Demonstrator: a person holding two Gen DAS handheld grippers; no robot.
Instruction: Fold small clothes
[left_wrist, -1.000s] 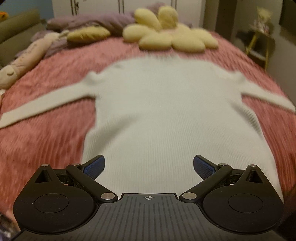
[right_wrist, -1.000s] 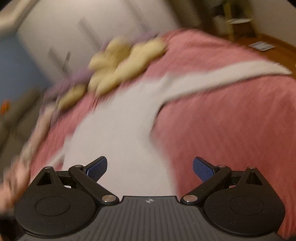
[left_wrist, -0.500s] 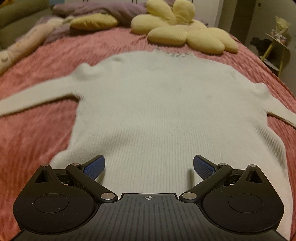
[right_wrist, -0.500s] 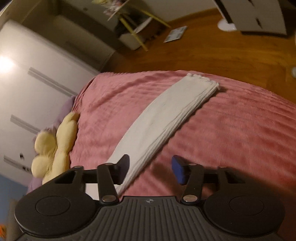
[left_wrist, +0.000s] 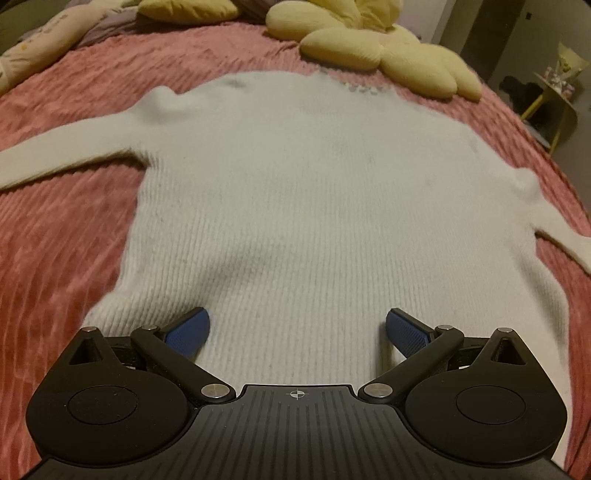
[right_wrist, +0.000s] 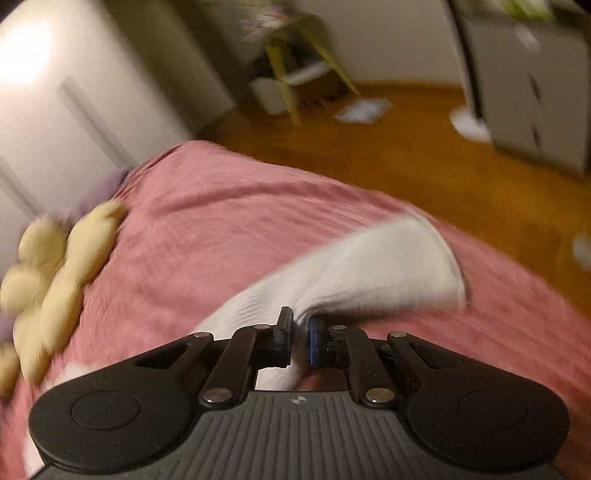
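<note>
A white ribbed sweater (left_wrist: 314, 206) lies flat on the pink bedspread (left_wrist: 55, 240), sleeves spread to both sides. My left gripper (left_wrist: 297, 328) is open and empty, low over the sweater's bottom hem. My right gripper (right_wrist: 300, 332) is shut on the sweater's right sleeve (right_wrist: 369, 269), pinching it partway along. The cuff end of the sleeve bunches up ahead of the fingers.
A yellow flower-shaped cushion (left_wrist: 388, 48) lies beyond the sweater's collar and shows in the right wrist view (right_wrist: 59, 266). A long plush toy (left_wrist: 33, 55) lies at the far left. The bed's right edge drops to a wooden floor (right_wrist: 406, 147) with a yellow stool (right_wrist: 291, 77).
My right gripper has closed on the right sleeve and lifted it, so the sleeve now bunches. My left gripper has moved in lower over the hem and stays open.
</note>
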